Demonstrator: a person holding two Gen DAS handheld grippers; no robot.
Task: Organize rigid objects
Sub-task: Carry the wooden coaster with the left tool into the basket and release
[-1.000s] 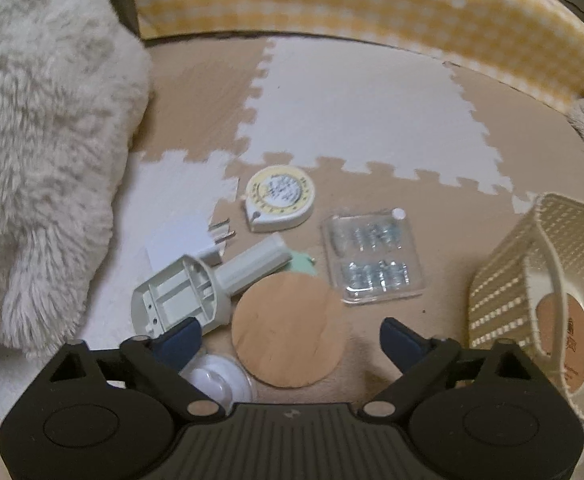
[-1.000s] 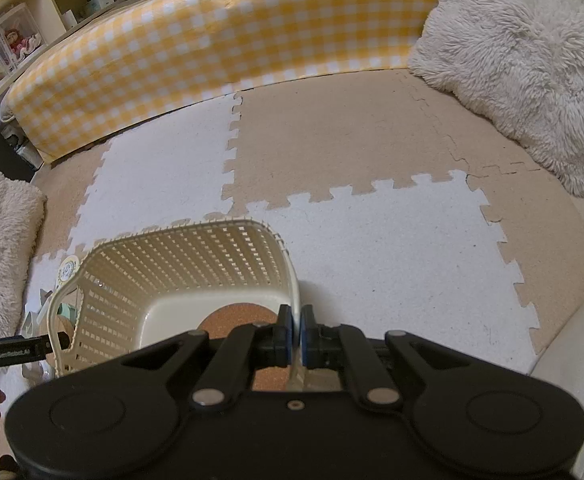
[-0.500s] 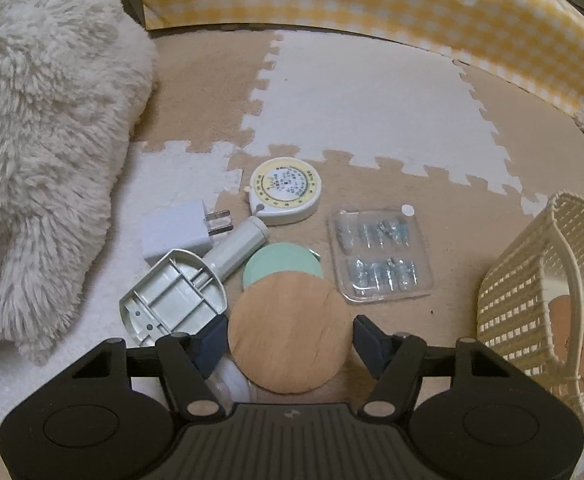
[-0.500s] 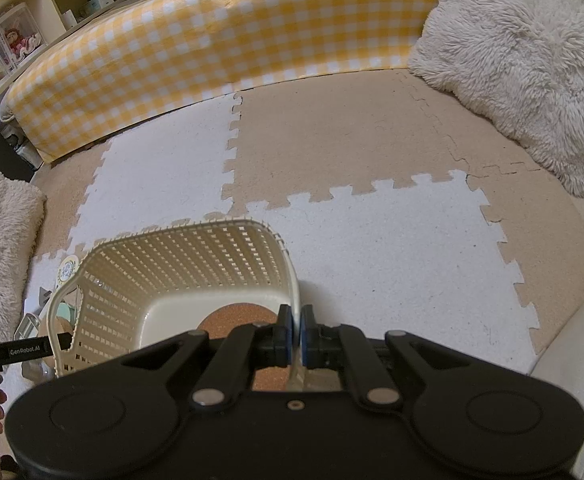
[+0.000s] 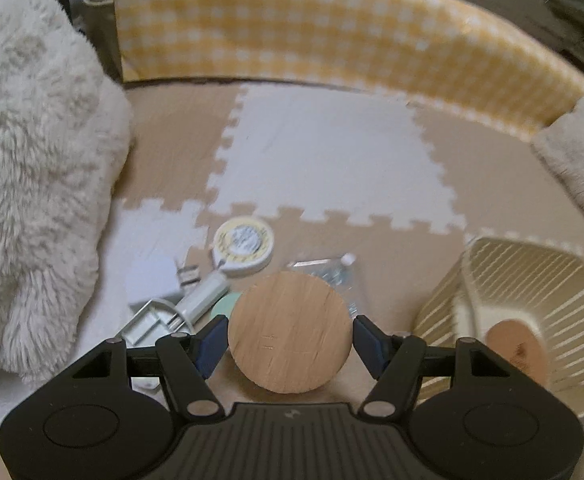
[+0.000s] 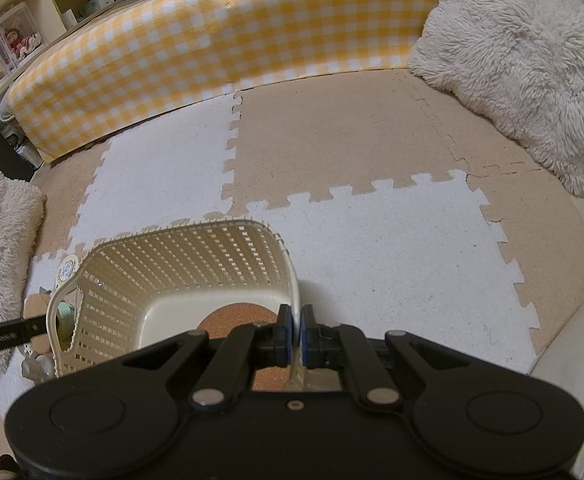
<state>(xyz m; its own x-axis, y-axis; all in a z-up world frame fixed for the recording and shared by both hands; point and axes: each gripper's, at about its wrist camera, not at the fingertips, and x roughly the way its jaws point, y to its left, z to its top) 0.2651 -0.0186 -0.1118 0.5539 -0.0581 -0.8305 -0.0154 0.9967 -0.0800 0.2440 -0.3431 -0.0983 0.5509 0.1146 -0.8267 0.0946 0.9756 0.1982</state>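
The wooden disc (image 5: 289,332) has risen off the mat, clamped in the left gripper (image 5: 289,334); the right gripper (image 6: 296,334) pinches the basket (image 6: 195,256) rim.

Wood-grain tan disc (image 5: 289,332); cream lattice basket (image 6: 179,264); yellow-white gingham cushion (image 6: 219,36); beige-white puzzle mat (image 6: 372,216).
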